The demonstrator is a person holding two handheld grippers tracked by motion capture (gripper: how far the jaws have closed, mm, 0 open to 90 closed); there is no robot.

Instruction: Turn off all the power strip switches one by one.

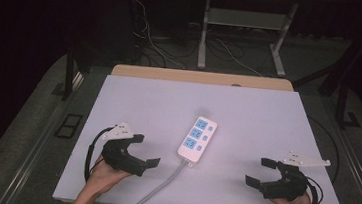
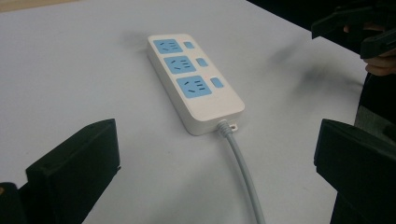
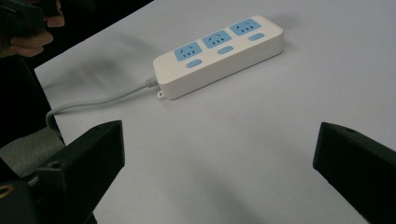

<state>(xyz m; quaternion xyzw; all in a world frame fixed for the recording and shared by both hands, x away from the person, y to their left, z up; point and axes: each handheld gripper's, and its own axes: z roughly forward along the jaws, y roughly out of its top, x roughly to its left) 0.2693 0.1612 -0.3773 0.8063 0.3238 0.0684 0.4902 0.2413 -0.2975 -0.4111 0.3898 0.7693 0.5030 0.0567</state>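
Note:
A white power strip [image 1: 198, 138] with three blue sockets and blue switches lies near the middle of the white table [image 1: 158, 105]. Its grey cable [image 1: 160, 190] runs off the front edge. My left gripper [image 1: 145, 152] rests at the front left, open and empty, jaws pointing toward the strip. At the front right my right gripper [image 1: 261, 171] is open and empty too, pointing left. In the left gripper view the power strip [image 2: 196, 81] lies ahead between the wide jaws, its cable [image 2: 245, 172] trailing toward me. In the right gripper view the power strip [image 3: 219, 53] lies ahead with its cable [image 3: 98, 102] curving left.
The table's wooden far edge [image 1: 201, 77] borders a dark floor with loose cables [image 1: 149, 43] and a metal stand [image 1: 204, 34]. The other hand with its gripper [image 2: 359, 28] shows at the top right of the left gripper view.

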